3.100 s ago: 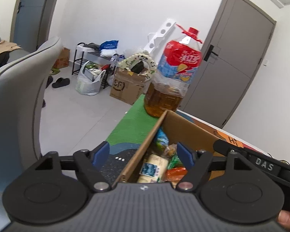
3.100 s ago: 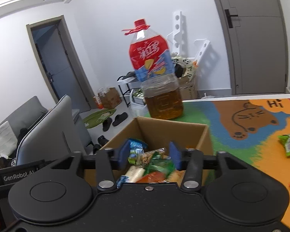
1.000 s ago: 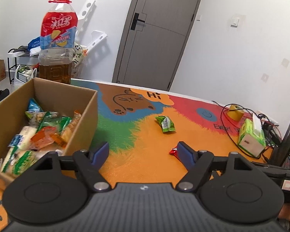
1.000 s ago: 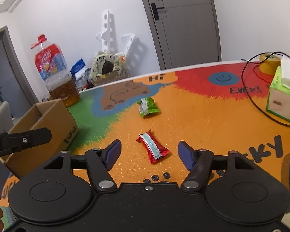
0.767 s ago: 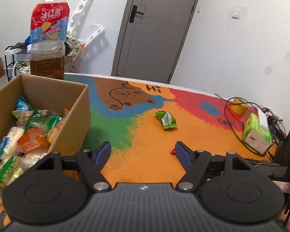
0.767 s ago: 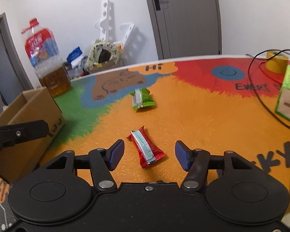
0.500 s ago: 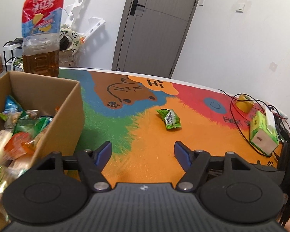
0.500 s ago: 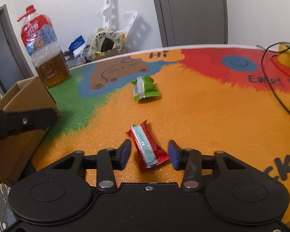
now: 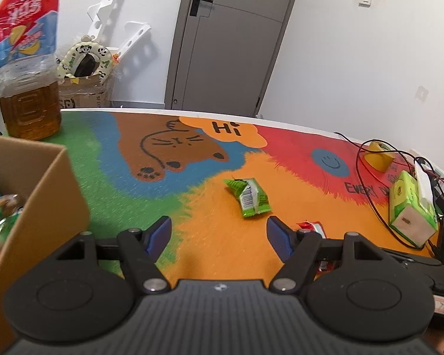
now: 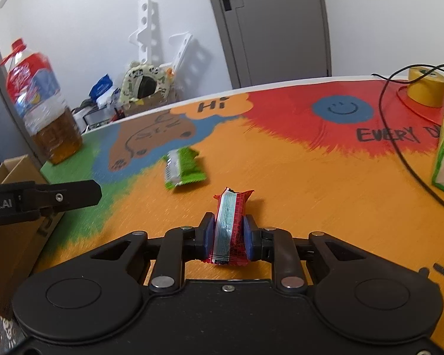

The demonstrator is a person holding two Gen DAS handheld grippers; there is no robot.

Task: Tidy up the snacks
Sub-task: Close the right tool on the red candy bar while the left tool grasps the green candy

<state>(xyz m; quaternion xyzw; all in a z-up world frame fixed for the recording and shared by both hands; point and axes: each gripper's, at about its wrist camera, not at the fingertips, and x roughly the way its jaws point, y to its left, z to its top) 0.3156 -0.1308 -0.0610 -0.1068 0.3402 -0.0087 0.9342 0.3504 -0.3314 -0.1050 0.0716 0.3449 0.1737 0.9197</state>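
Now the right gripper (image 10: 228, 233) has just been closing, and its blue pads pinch the red snack (image 10: 229, 224) down on the colourful mat (image 10: 310, 183). Just past the red snack lies the green snack (image 10: 183, 168). Left of it, the left gripper (image 9: 219, 235) is spread wide with nothing inside, beside the cardboard box (image 9: 48, 207).

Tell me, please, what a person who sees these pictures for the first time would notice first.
First, the red snack bar, pinched between the jaws of the right gripper, which have just been closing on it, low over the bright cartoon table mat. Next, the green snack packet lying alone on the orange part, ahead of the open left gripper. At the far left corner stands a large oil bottle, behind the cardboard box.
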